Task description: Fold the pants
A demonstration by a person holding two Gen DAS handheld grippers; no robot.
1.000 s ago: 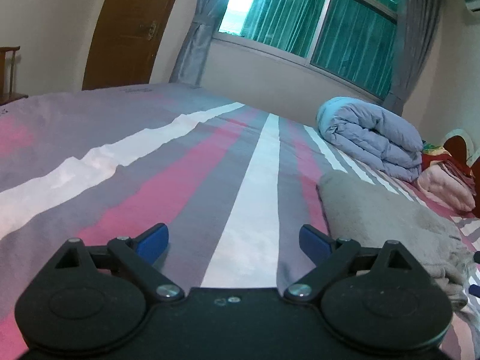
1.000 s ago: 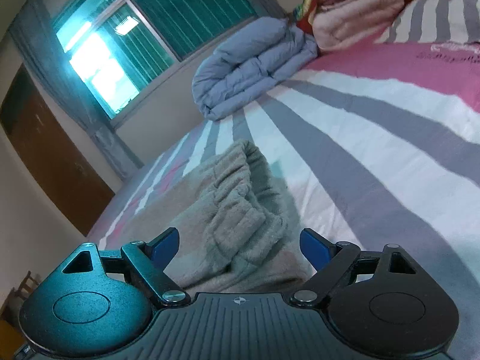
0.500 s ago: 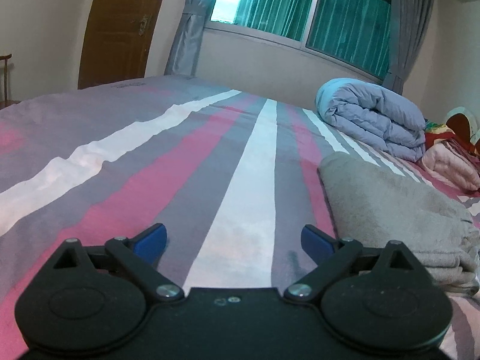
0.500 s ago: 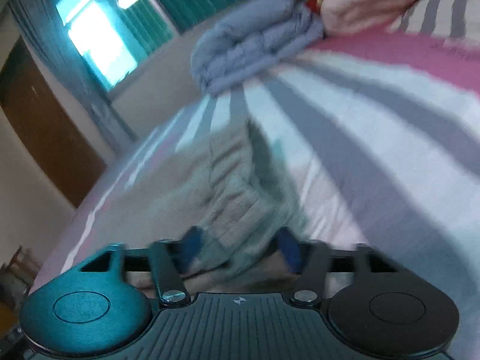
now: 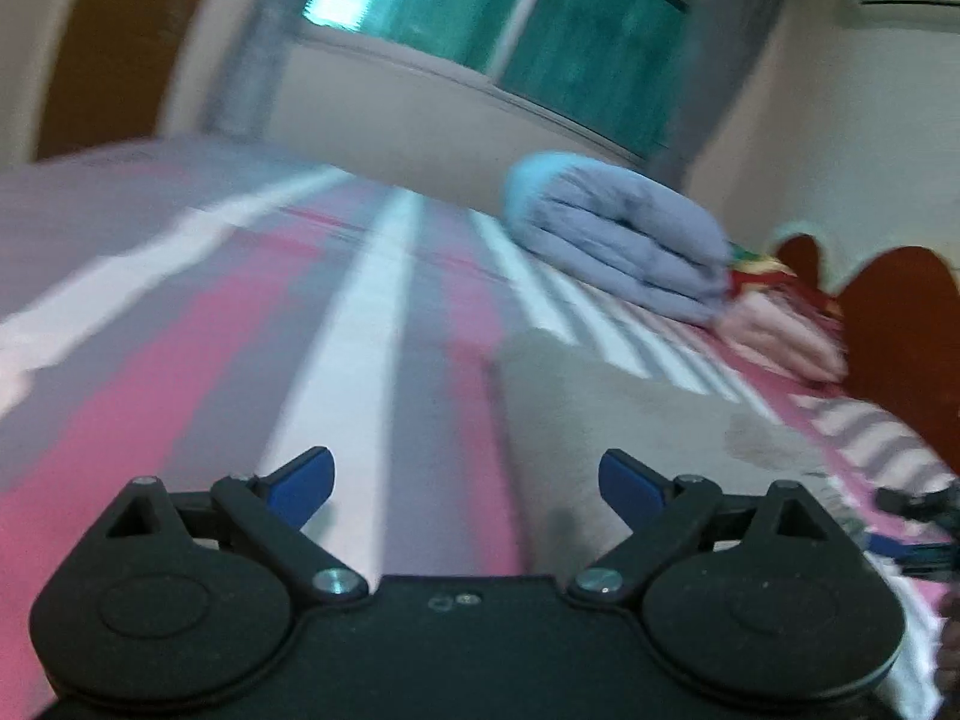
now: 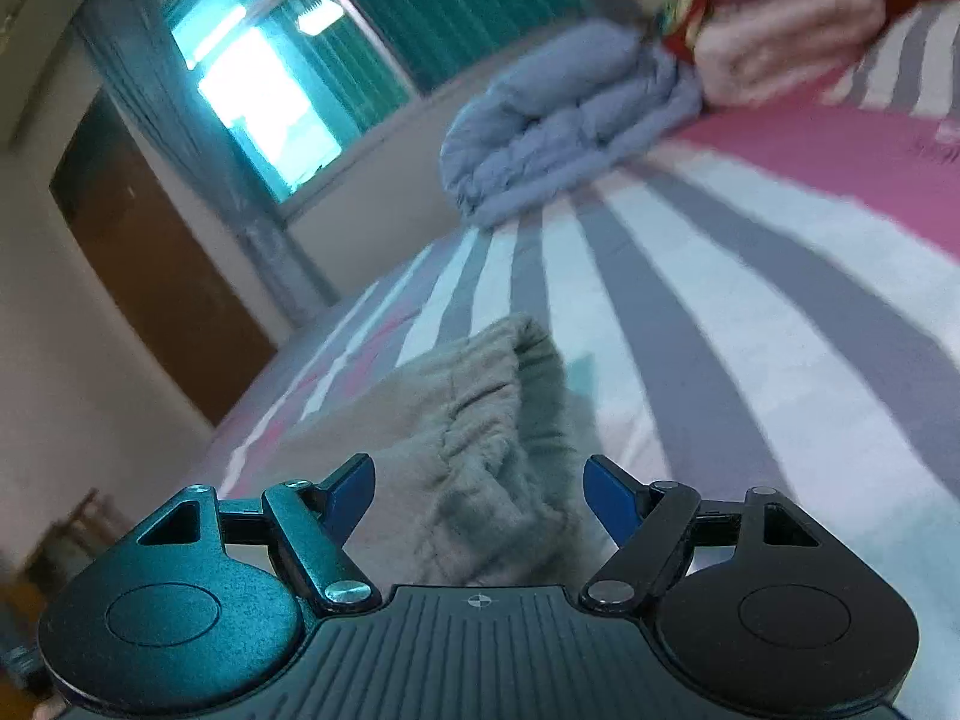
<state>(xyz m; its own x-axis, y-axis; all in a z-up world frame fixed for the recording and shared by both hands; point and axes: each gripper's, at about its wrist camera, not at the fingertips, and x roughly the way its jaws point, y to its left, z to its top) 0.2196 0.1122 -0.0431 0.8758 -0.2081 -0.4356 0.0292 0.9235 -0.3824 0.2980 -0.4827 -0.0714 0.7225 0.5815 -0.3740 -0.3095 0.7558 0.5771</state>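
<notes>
- Pants (image 6: 474, 420) lie on the bed (image 6: 720, 330), at twelve o'clock from the right gripper (image 6: 480, 492).
- Soft, floppy, light; best pinched at an edge.
- Right jaws spread, empty.
- Left gripper (image 5: 465, 480) closing, nothing between.

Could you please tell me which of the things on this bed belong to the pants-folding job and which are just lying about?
Part of the job:
- grey pants, folded on the bed
- left gripper, jaws closing on nothing
- right gripper, open over the pants

Just lying about:
- folded blue quilt
- pink bedding
- striped bedsheet
</notes>
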